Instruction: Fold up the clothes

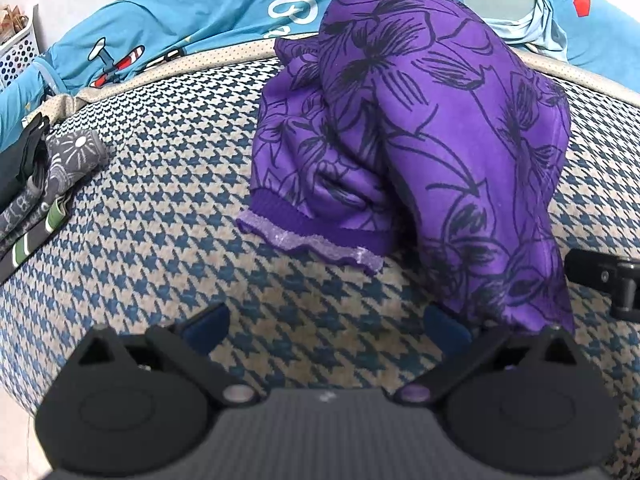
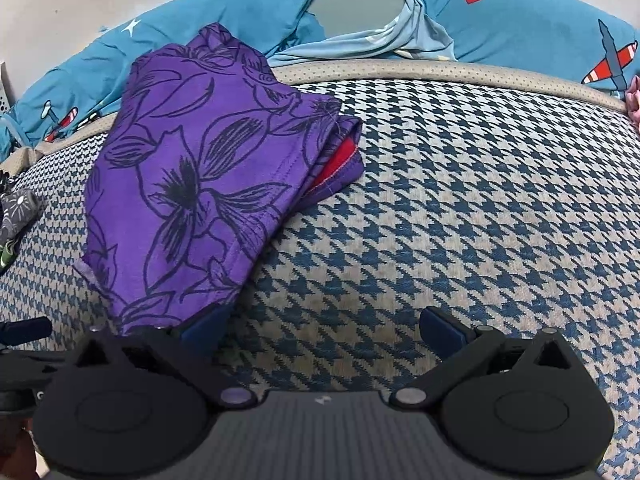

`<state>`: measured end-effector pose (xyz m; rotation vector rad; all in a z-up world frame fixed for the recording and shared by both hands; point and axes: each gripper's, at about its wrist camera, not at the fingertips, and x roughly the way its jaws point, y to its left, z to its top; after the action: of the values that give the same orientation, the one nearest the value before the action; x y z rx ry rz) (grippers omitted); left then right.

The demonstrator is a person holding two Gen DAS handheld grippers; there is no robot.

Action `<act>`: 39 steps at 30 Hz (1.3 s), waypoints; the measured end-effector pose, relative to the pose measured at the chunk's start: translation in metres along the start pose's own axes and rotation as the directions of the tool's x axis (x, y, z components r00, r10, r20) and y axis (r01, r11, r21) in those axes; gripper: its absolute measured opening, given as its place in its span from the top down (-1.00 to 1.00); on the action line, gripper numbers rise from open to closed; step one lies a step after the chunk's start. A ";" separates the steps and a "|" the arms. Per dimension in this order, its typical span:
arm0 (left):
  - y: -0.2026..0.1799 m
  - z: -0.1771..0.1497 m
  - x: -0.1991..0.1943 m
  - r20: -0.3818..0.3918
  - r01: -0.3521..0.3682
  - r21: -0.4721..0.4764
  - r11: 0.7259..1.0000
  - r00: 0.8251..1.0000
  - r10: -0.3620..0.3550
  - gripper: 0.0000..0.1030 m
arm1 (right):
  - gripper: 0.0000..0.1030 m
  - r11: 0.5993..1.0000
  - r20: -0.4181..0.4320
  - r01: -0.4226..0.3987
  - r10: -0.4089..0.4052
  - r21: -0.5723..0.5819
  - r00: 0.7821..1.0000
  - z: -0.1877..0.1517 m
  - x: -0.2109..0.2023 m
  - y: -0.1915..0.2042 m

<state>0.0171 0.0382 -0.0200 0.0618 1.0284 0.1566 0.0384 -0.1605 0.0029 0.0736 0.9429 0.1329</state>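
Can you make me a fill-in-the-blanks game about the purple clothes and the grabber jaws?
1. The folded purple garment has a black ____ print.
2. It lies on a houndstooth surface patterned in beige and ____.
3. Both the left gripper and the right gripper have their jaws ____.
4. The cloth peeking from the fold is ____.

Missing words: flower; blue; open; red

Along the bottom of each frame, black tongs are seen: left tongs (image 1: 326,326) and right tongs (image 2: 322,326), with blue pads (image 1: 446,326), rounded housings, silver screws (image 2: 412,394), and ribbed grey bodies.
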 end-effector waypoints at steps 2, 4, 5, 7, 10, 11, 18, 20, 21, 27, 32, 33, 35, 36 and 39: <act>0.000 0.000 -0.001 0.010 -0.003 0.006 1.000 1.000 0.003 -1.00 | -1.00 1.000 0.003 0.002 -0.002 -0.001 1.000 0.001 0.000 0.000; -0.001 0.001 -0.003 0.021 -0.002 0.013 1.000 1.000 0.001 -1.00 | -1.00 1.000 0.005 0.003 -0.003 -0.004 1.000 0.003 -0.001 0.001; -0.001 0.002 -0.004 0.028 -0.003 0.015 1.000 1.000 0.002 -1.00 | -1.00 1.000 0.011 0.006 -0.006 -0.014 1.000 0.005 -0.001 0.001; -0.001 0.004 -0.005 0.040 -0.009 0.016 1.000 0.999 0.008 -1.00 | -1.00 0.999 0.026 0.014 -0.013 -0.037 1.000 0.009 -0.001 0.003; 0.001 0.007 -0.008 0.058 -0.008 0.011 1.000 0.998 0.008 -1.00 | -1.00 0.999 0.042 0.010 -0.008 -0.054 0.999 0.016 -0.001 0.001; 0.001 0.008 -0.009 0.064 -0.005 0.006 1.000 0.998 0.005 -1.00 | -1.00 0.999 0.045 0.007 -0.004 -0.052 0.999 0.019 -0.001 0.000; 0.010 0.018 -0.010 0.076 0.005 -0.037 0.999 0.997 -0.002 -1.00 | -1.00 0.999 0.056 -0.028 0.029 -0.017 0.998 0.039 0.008 -0.005; 0.013 0.019 -0.011 0.078 0.004 -0.049 0.999 0.997 0.000 -1.00 | -1.00 0.999 0.060 -0.042 0.042 0.000 0.997 0.046 0.012 -0.007; 0.015 0.019 -0.011 0.079 0.005 -0.054 0.999 0.997 -0.001 -1.00 | -1.00 0.999 0.063 -0.049 0.048 0.008 0.997 0.049 0.014 -0.009; 0.021 0.019 -0.008 0.067 -0.006 -0.075 0.997 0.998 0.011 -1.00 | -1.00 0.997 0.083 -0.072 0.069 0.037 0.994 0.064 0.029 -0.013; 0.023 0.019 -0.007 0.063 -0.011 -0.079 0.997 0.998 0.016 -1.00 | -1.00 0.994 0.094 -0.105 0.102 0.034 0.990 0.071 0.045 -0.013; 0.024 0.019 -0.007 0.062 -0.012 -0.079 0.997 0.998 0.017 -1.00 | -1.00 0.993 0.099 -0.114 0.110 0.032 0.989 0.072 0.047 -0.013; 0.025 0.019 -0.007 0.060 -0.015 -0.079 0.997 0.998 0.019 -1.00 | -0.92 0.990 0.106 -0.138 0.134 0.033 0.985 0.071 0.050 -0.014; 0.025 0.018 -0.006 0.060 -0.015 -0.080 0.997 0.998 0.020 -1.00 | -0.74 0.988 0.106 -0.153 0.148 0.037 0.983 0.071 0.051 -0.014; 0.027 0.019 -0.005 0.058 -0.021 -0.086 0.996 0.998 0.026 -1.00 | -0.11 0.970 0.119 -0.233 0.224 0.068 0.967 0.068 0.051 -0.015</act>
<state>0.0278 0.0648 -0.0022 0.0012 0.9615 0.2186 0.1243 -0.1686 0.0001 0.2637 0.8273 0.3008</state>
